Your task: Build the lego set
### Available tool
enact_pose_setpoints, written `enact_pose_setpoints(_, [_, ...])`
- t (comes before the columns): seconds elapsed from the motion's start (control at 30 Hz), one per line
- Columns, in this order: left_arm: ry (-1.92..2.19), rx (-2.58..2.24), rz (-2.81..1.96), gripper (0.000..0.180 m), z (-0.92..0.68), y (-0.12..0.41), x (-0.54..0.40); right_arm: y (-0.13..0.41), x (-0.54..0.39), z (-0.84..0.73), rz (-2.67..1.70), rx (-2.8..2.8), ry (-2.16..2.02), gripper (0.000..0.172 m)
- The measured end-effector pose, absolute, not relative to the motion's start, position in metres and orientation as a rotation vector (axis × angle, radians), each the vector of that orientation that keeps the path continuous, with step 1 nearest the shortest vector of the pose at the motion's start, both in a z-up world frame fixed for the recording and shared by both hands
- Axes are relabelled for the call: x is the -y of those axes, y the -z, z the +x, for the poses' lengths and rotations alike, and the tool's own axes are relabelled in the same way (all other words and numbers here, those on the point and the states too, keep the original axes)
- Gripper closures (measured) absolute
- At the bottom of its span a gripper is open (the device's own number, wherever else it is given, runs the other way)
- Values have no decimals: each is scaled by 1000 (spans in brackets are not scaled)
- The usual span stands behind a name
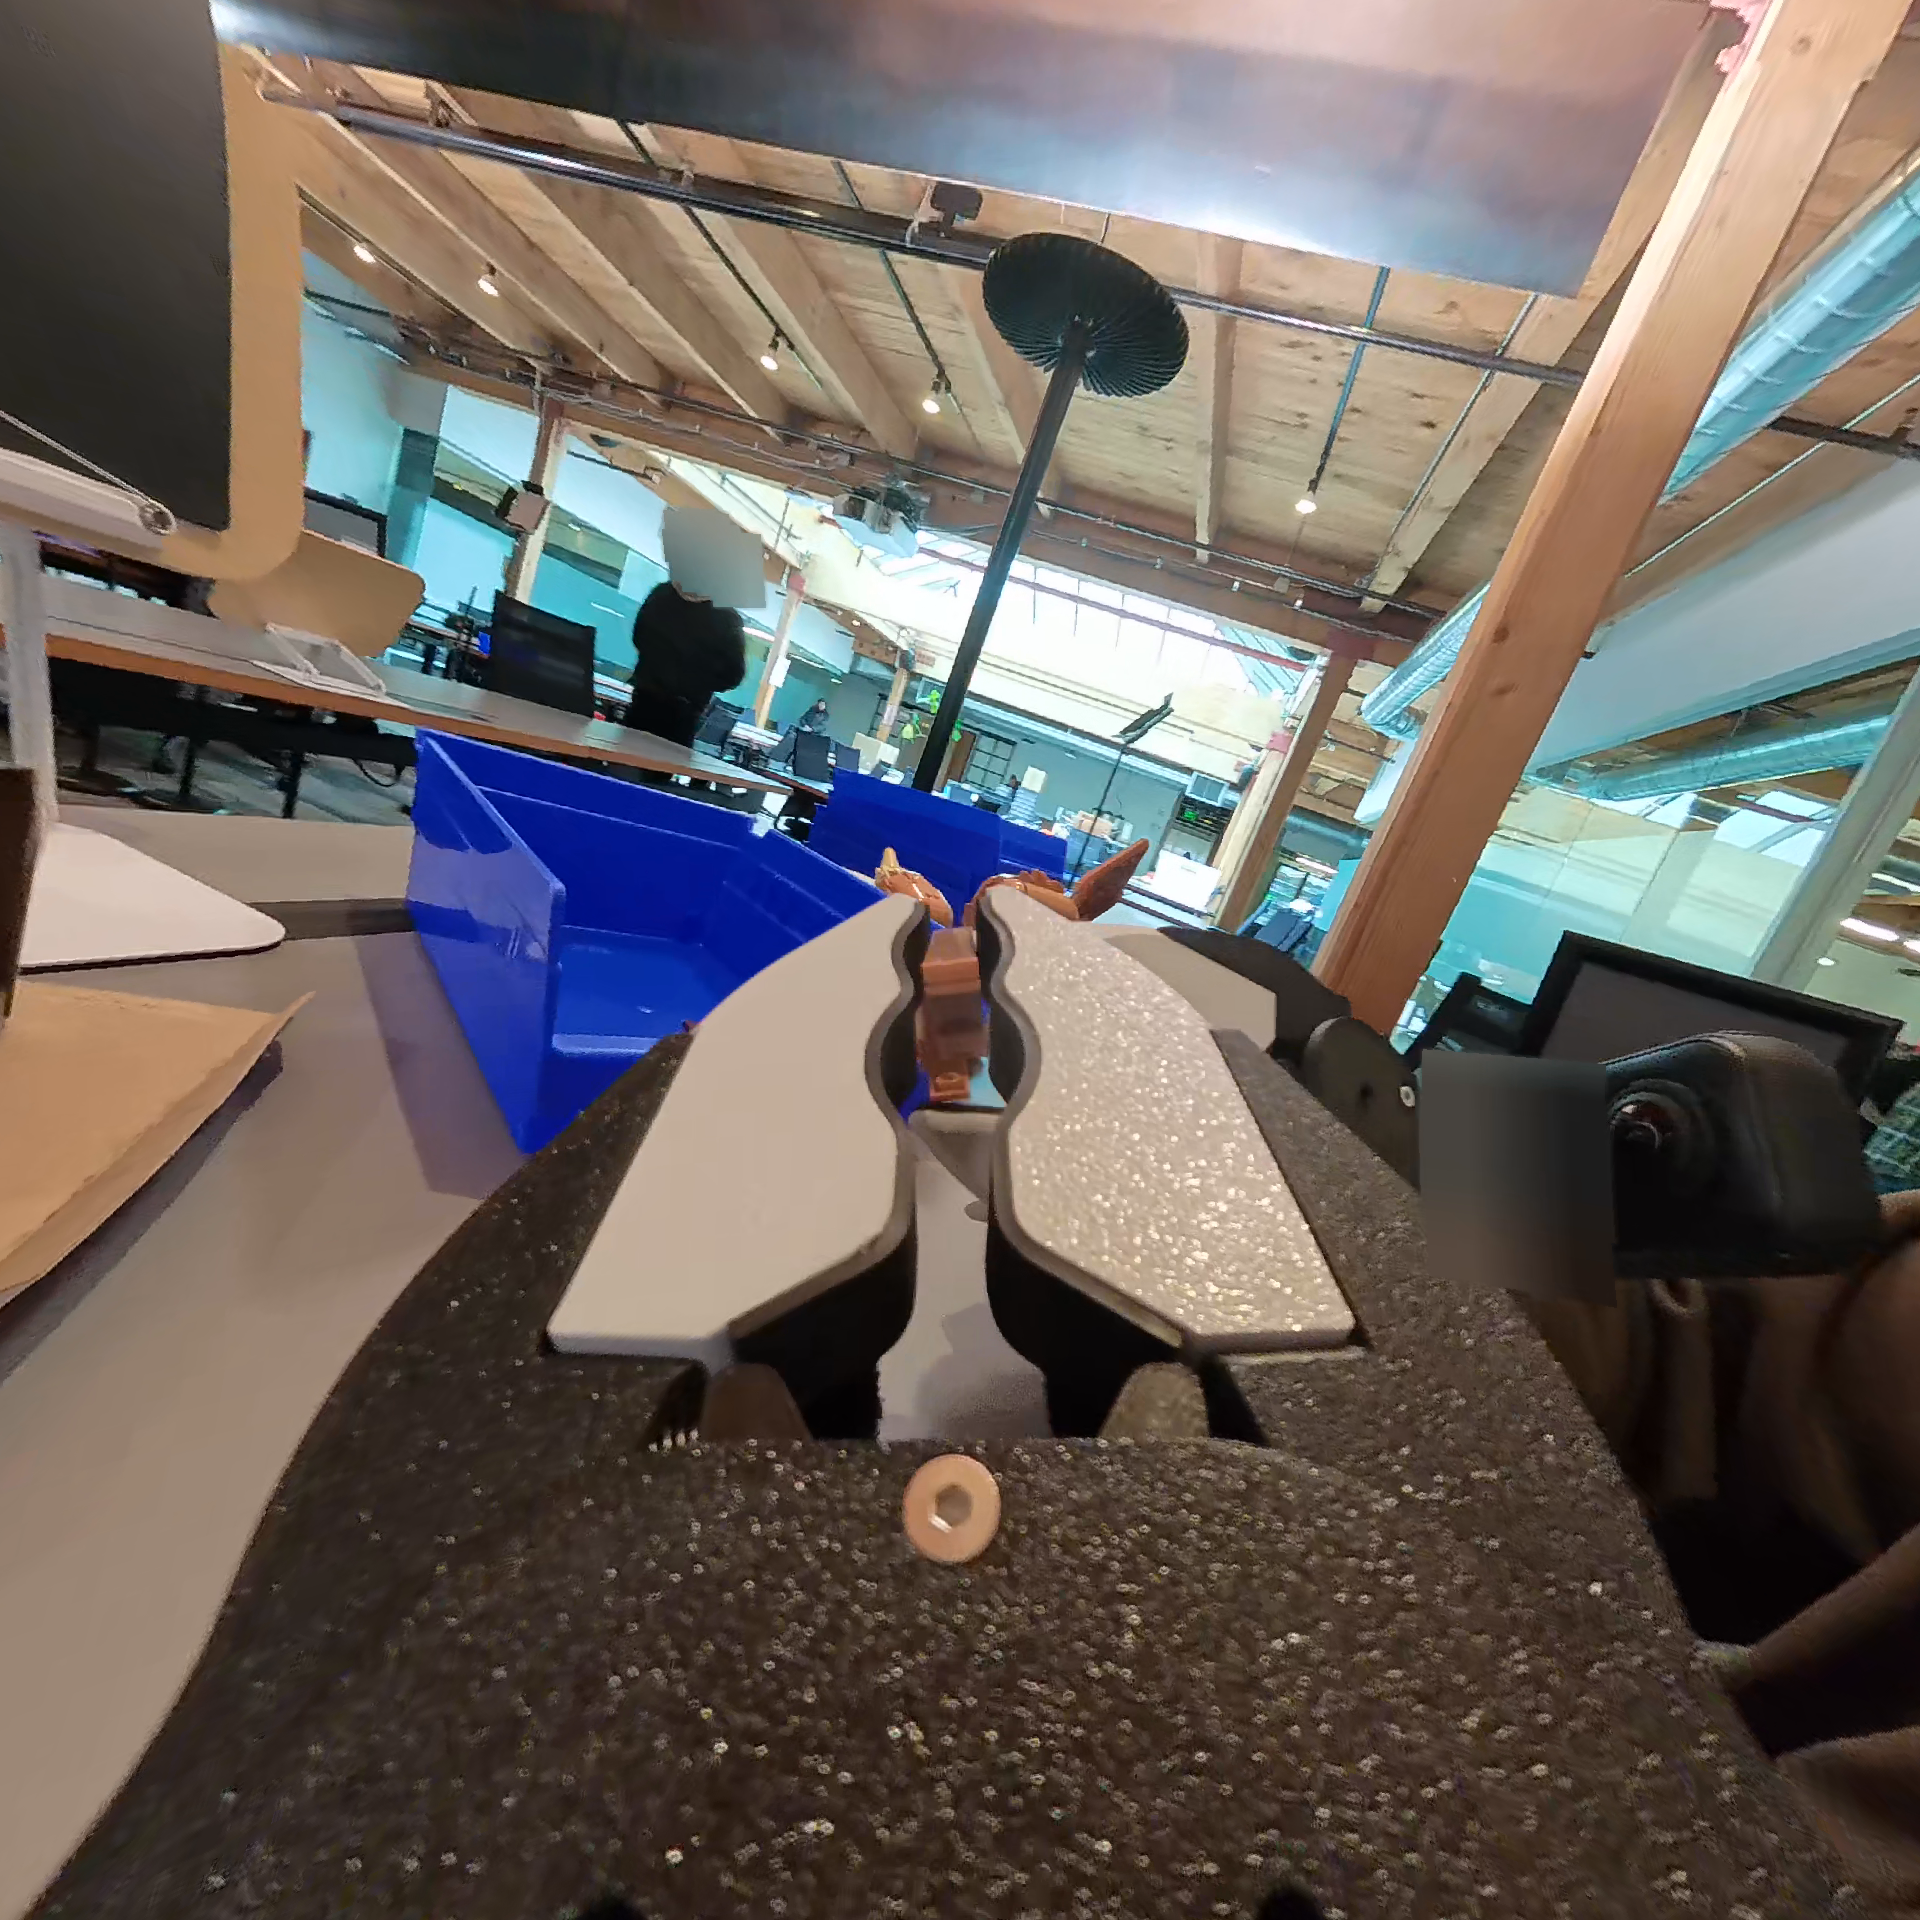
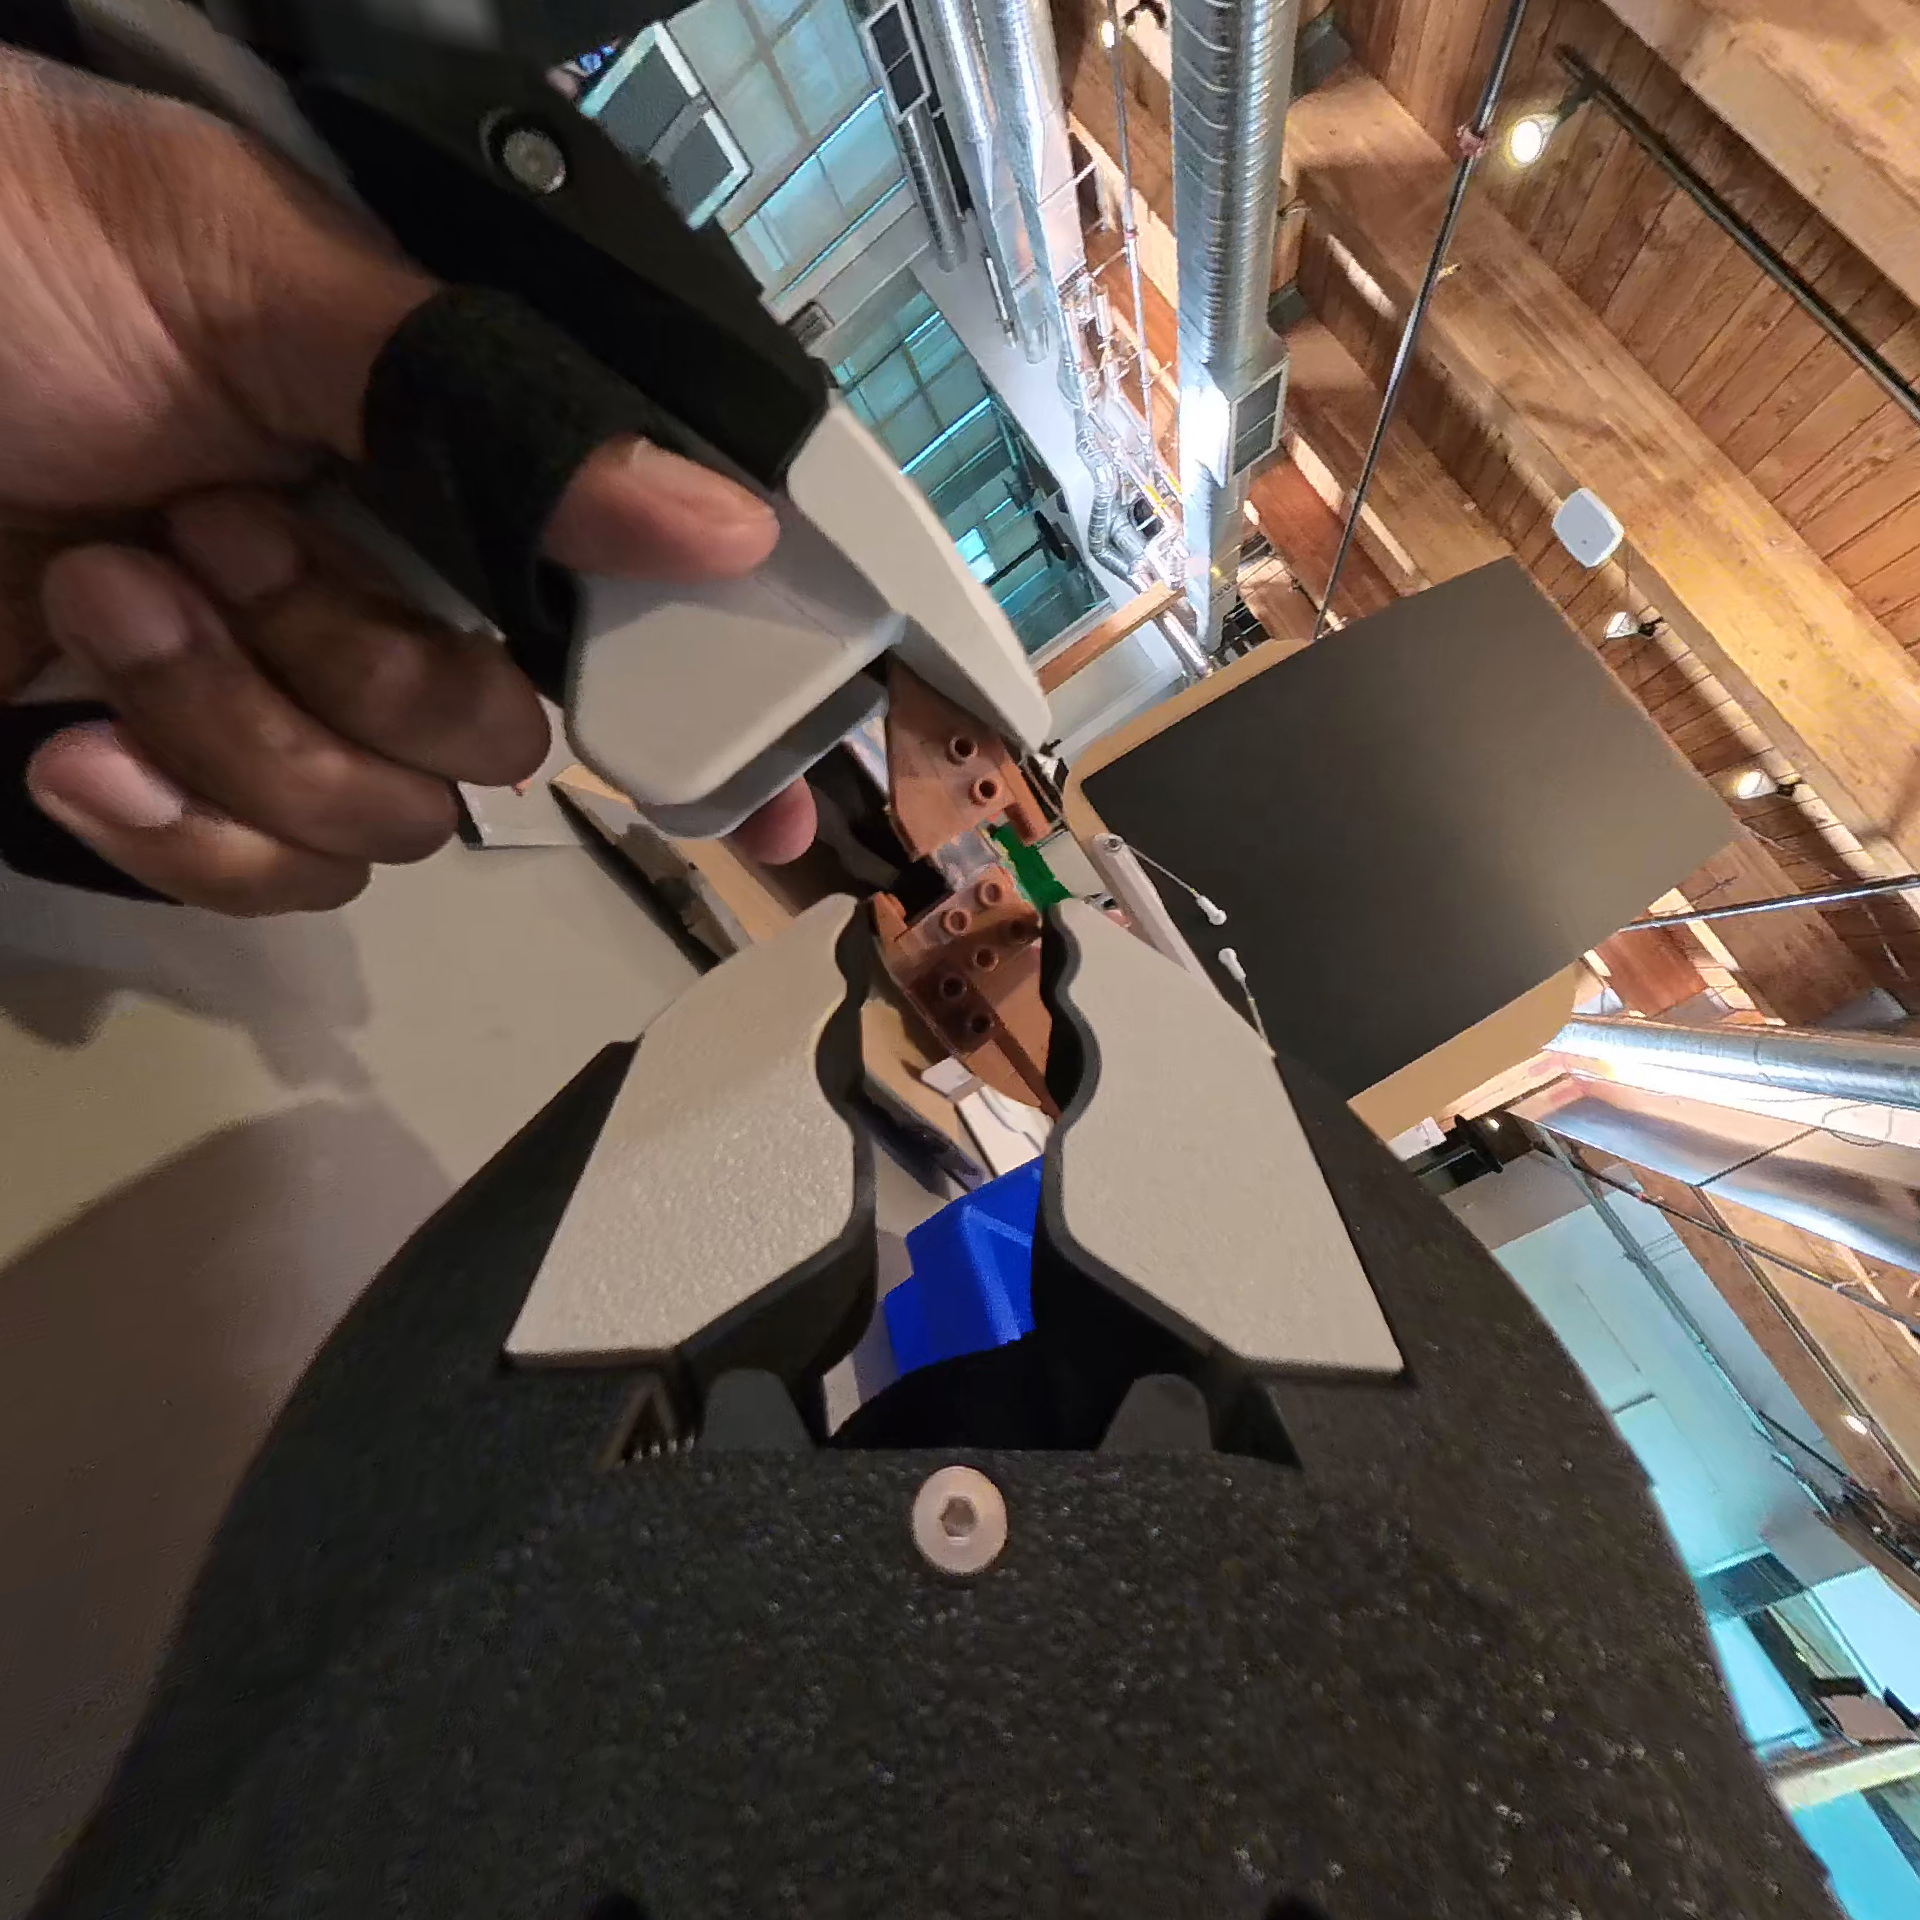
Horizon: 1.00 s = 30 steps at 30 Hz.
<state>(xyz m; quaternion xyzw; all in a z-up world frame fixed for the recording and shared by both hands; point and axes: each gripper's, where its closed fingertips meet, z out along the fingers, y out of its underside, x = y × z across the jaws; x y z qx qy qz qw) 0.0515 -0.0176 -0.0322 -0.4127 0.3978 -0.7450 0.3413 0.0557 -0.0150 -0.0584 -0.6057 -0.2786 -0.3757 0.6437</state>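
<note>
Both grippers clamp one brown brick model: left gripper narrowly, right gripper wider. Only the left wrist view shows a blue bin open, apparently just beyond the model.

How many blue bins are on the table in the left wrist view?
2. A large blue bin sits left of the left gripper; a second blue bin stands farther back, behind the gripper's fingertips, partly hidden. Others may be out of view.

Grey table bears blue bins and brown paper.
</note>
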Motion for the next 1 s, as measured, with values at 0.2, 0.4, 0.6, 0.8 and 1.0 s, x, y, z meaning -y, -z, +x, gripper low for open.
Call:
enact_pose_setpoints(0.2, [1886, -1047, -1026, 172, 51, 31, 26, 52, 17, 51, -1360, 617, 866, 141])
enact_pose_setpoints(0.4, [1866, -1053, -1022, 172, 52, 32, 28, 49, 17, 52, -1352, 609, 880, 141])
enact_pose_setpoints(0.6, [1800, -1096, -1012, 171, 54, 34, 31, 47, 18, 51, -1331, 621, 915, 142])
enact_pose_setpoints(0.8, [1737, -1148, -1005, 171, 55, 34, 33, 45, 19, 52, -1323, 622, 924, 141])
enact_pose_setpoints(1.0, [1688, -1196, -1012, 168, 55, 34, 31, 44, 20, 52, -1320, 625, 931, 142])
